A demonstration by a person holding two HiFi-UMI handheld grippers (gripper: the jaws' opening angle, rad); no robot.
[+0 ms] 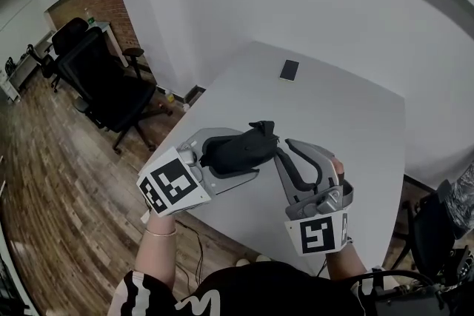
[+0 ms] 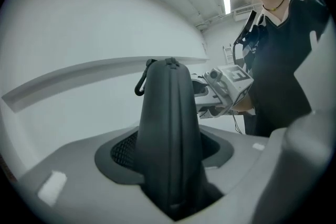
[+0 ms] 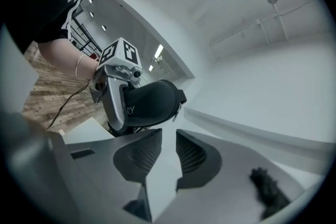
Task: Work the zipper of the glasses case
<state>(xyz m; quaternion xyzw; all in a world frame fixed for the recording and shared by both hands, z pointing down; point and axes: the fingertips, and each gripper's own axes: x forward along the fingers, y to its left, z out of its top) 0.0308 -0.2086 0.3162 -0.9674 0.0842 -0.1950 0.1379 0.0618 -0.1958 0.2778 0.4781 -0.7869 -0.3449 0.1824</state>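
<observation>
The black glasses case (image 1: 238, 150) is lifted above the white table (image 1: 348, 137), with my left gripper (image 1: 248, 149) shut on it. In the left gripper view the case (image 2: 168, 107) stands up between the jaws, its seam facing the camera and a small black loop (image 2: 140, 84) near its far end. My right gripper (image 1: 284, 153) is just to the right of the case, tips close to its end and apart from it. In the right gripper view the right gripper (image 3: 168, 136) is open by a narrow gap with nothing in it. The case (image 3: 152, 102) lies beyond the tips.
A dark phone (image 1: 289, 70) lies on the far part of the table. Black office chairs (image 1: 111, 89) stand on the wooden floor to the left. White walls close off the corner behind the table.
</observation>
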